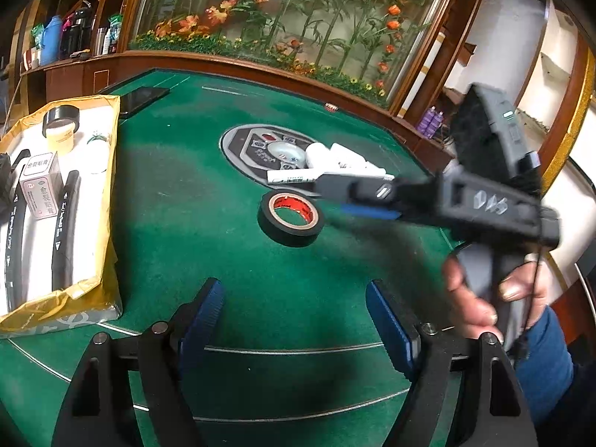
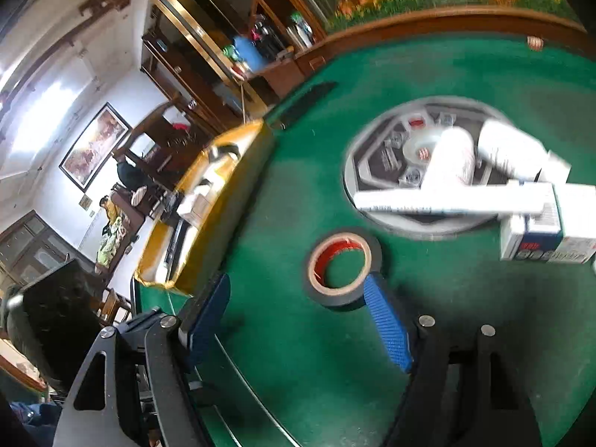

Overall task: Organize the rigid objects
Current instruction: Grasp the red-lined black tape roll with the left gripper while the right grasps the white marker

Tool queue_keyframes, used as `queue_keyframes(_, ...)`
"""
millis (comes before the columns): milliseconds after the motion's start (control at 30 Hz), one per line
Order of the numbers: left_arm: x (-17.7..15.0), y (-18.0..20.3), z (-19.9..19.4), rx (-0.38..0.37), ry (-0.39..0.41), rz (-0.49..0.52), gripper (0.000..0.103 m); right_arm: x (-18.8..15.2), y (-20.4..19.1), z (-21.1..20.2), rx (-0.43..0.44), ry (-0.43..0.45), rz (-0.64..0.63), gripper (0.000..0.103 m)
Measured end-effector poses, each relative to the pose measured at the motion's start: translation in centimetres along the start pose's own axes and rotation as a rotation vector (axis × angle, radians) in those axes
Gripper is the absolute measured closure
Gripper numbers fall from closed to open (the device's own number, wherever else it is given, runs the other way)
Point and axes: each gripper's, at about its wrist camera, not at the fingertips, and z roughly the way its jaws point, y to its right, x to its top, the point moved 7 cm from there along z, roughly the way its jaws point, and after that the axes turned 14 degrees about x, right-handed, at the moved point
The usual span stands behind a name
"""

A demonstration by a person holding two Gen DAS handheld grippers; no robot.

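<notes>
Right-wrist view is motion-blurred, labels on the white tubes (image 2: 452,160) and box (image 2: 547,234) unreadable. Black tape roll (image 1: 291,218) lies flat on green bench (image 1: 178,193), below the grey centre disc (image 1: 238,145). Right tool (image 2: 298,320) apart, one finger touching the roll's rim. Left tool (image 1: 294,320) apart, empty. Yellow-lined tray (image 1: 108,171) at left, partly cut off.

My left wrist camera sits low over the green table (image 1: 193,193), looking forward and downward past its own fingers at the tape roll (image 1: 291,219), which lies mid-distance. My right wrist camera views that same tape roll (image 2: 342,270) much nearer and tilted. Both views share the round centre plate (image 1: 260,149) beyond the roll
</notes>
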Motion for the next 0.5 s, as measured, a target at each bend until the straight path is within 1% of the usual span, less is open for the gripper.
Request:
queue_keyframes(100,0.7,0.2,1.1,0.025,-0.026,0.002,0.018,0.9,0.7,-2.2,-0.050,0.094,0.031,0.029)
queue_keyframes(167,1.7,1.1,2.4,0.026,-0.050,0.016,0.018,1.4,1.5,-3.7,-0.037,0.162,0.100,0.029)
queue_keyframes(200,2.1,1.4,2.9,0.040,-0.056,0.032,0.018,1.7,1.9,-4.4,-0.039,0.191,0.123,0.029)
queue_keyframes(267,3.5,2.7,4.2,0.079,-0.059,0.081,0.017,2.3,2.5,-6.1,-0.079,0.263,0.139,0.029)
queue_keyframes(367,4.7,3.4,6.6,0.143,-0.083,0.120,0.015,3.0,3.3,-8.4,-0.144,0.345,0.142,0.029)
queue_keyframes(433,5.0,3.6,8.7,0.180,-0.127,0.143,0.015,3.2,3.6,-9.5,-0.141,0.379,0.166,0.029)
queue_keyframes(467,5.2,3.6,9.6,0.203,-0.134,0.144,0.018,3.3,3.9,-9.7,-0.132,0.384,0.177,0.029)
queue_keyframes(500,5.3,3.5,10.1,0.203,-0.139,0.152,0.025,3.3,4.3,-10.0,-0.134,0.392,0.191,0.029)
